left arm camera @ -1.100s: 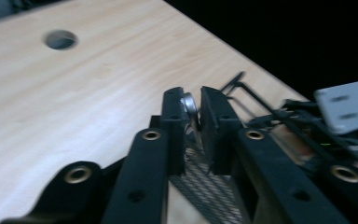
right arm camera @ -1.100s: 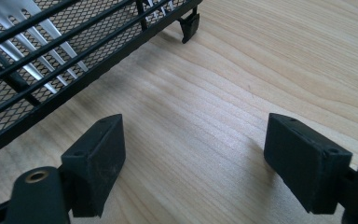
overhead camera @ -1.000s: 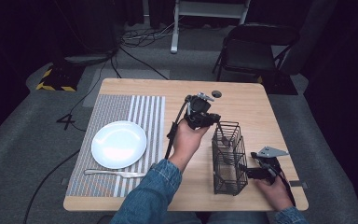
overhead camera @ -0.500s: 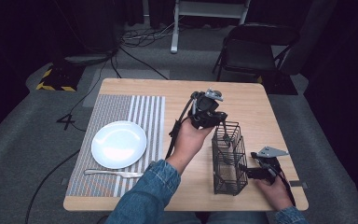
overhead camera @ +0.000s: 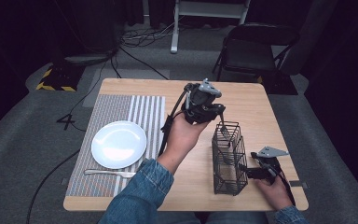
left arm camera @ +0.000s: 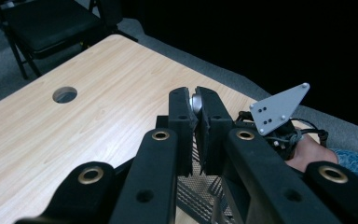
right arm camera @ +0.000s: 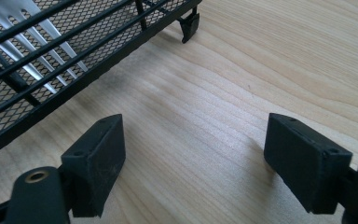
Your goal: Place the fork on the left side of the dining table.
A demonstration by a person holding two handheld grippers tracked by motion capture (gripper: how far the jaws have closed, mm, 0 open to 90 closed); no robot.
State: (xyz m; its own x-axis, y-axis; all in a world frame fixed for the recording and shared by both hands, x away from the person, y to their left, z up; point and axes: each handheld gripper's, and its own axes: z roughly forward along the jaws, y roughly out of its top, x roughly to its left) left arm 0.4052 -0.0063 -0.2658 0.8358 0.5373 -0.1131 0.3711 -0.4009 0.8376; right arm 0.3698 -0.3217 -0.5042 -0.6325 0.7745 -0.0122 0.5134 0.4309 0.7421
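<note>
My left gripper (overhead camera: 218,115) hovers over the far end of a black wire-mesh caddy (overhead camera: 227,158), shut on a silver utensil (overhead camera: 223,124) that hangs down into the caddy's top. In the left gripper view the jaws of the left gripper (left arm camera: 196,97) pinch the utensil's rounded handle end (left arm camera: 196,101), with the caddy mesh (left arm camera: 196,198) below. My right gripper (overhead camera: 243,171) rests low on the table by the caddy's near right side. There the right gripper (right arm camera: 196,158) stands open and holds nothing, and the caddy (right arm camera: 51,60), with silver cutlery (right arm camera: 25,25) inside, is just beyond its left jaw.
A white plate (overhead camera: 119,143) sits on a striped placemat (overhead camera: 121,109) at the left, with a fork (overhead camera: 109,173) in front of it. The table has a round hole (left arm camera: 65,94) near its far edge. A dark chair (overhead camera: 251,51) stands behind the table.
My left gripper has carried the utensil right and slightly down, from left of the caddy to above its far end. The right gripper has stayed put.
</note>
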